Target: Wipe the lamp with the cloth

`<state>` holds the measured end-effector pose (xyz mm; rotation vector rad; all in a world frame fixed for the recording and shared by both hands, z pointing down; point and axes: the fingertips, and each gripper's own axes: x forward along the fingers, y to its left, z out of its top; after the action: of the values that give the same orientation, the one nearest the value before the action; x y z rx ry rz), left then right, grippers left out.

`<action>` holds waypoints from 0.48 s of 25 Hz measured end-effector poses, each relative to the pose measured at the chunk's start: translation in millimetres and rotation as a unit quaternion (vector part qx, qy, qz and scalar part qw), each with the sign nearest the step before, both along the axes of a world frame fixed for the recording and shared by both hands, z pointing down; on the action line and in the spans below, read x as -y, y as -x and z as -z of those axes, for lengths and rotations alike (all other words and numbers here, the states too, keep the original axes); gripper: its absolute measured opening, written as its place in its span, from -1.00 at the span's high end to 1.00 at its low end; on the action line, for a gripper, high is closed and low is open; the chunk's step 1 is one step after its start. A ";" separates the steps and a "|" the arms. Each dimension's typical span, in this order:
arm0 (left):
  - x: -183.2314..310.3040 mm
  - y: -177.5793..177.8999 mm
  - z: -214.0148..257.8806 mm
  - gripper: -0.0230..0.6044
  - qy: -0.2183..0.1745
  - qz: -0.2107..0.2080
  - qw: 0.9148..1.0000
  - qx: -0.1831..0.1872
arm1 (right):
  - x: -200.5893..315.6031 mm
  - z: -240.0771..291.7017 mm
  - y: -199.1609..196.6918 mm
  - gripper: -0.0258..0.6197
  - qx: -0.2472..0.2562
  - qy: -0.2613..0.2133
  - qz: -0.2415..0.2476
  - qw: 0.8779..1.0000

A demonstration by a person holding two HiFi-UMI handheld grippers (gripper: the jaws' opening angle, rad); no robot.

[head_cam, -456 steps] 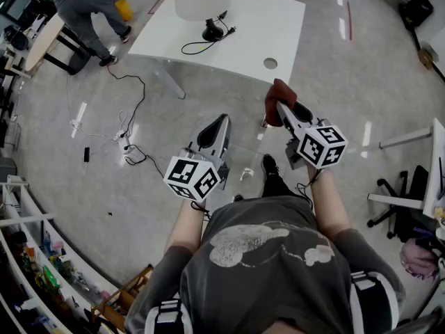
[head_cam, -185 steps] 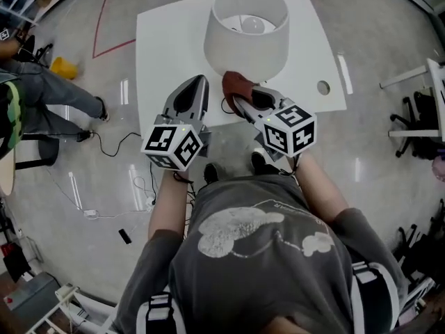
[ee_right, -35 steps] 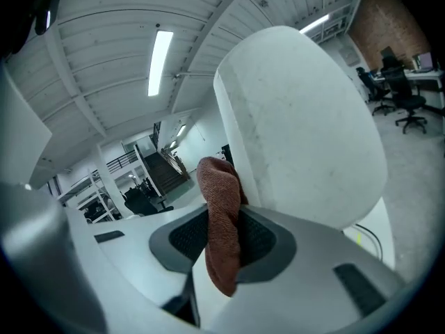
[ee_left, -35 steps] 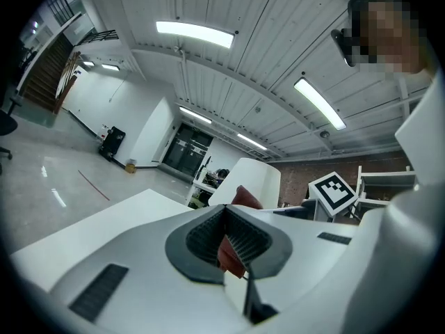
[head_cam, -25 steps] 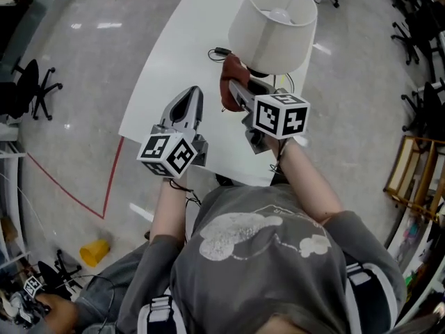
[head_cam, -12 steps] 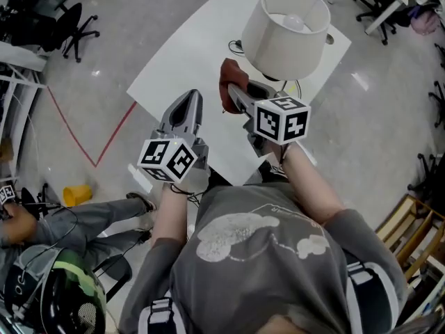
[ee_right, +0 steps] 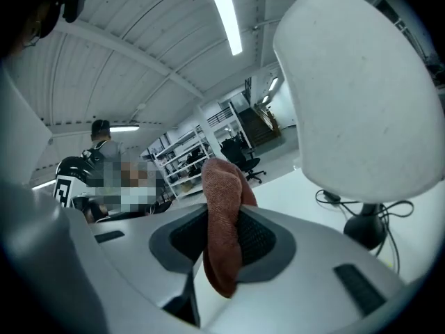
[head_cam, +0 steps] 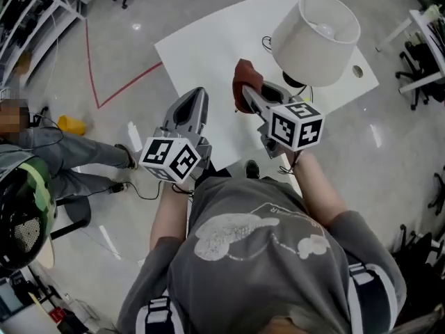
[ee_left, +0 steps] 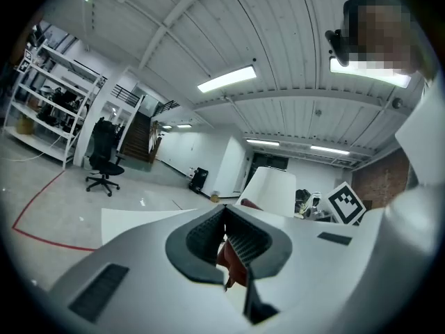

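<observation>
Glossy grey floor below, crossed by a red tape line [head_cam: 118, 92] and carrying a white table [head_cam: 208, 54]. Pinched a rust-brown cloth [head_cam: 243, 82] in the right gripper [head_cam: 250, 97], jaws clamped onto its fold, one lump poking up past the pads and a tail hanging below them. Held that cloth above the tabletop, near the lamp [head_cam: 316, 37] but apart from its white shade. Carried the left gripper [head_cam: 195, 99] alongside at the table's near side, jaws pressed together at the tips with nothing pinched. Glimpsed only the far-off cloth through the slit lower down.

Caught from the head view alone a round hole [head_cam: 357, 70] in the tabletop, a yellow object [head_cam: 69, 124] on the floor, and a person [head_cam: 62, 152] at the left edge. Showed far more plainly in the right gripper view the lamp's black base [ee_right: 365, 232] standing on the table, with a black cord [ee_right: 327, 199] looped beside it. Picked up in the left gripper view a ribbed ceiling with strip lights [ee_left: 226, 78], shelving [ee_left: 42, 110] and an office chair [ee_left: 104, 165].

Wore black-and-white square marker patterns on the left cube [head_cam: 170, 160] and the right cube [head_cam: 297, 125], patterns only, not letters.
</observation>
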<state>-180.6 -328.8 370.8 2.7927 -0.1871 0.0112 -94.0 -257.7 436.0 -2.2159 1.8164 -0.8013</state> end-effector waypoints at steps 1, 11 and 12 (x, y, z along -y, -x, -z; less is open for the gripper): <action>0.2 6.1 -3.2 0.90 0.001 0.011 1.000 0.004 | -0.1 1.5 0.5 0.62 -0.007 -0.004 0.007 1.000; -3.2 21.5 -13.6 0.90 0.019 0.053 0.998 0.019 | 10.2 3.5 -4.3 0.62 -0.015 -0.007 0.041 0.999; -1.7 25.0 -15.5 0.90 0.022 0.052 0.998 0.019 | 12.5 2.6 -0.1 0.62 -0.018 -0.005 0.042 0.999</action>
<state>-205.6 -327.1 386.3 2.7367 -0.3375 0.0433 -93.8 -270.3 433.4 -2.1745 1.9373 -0.7697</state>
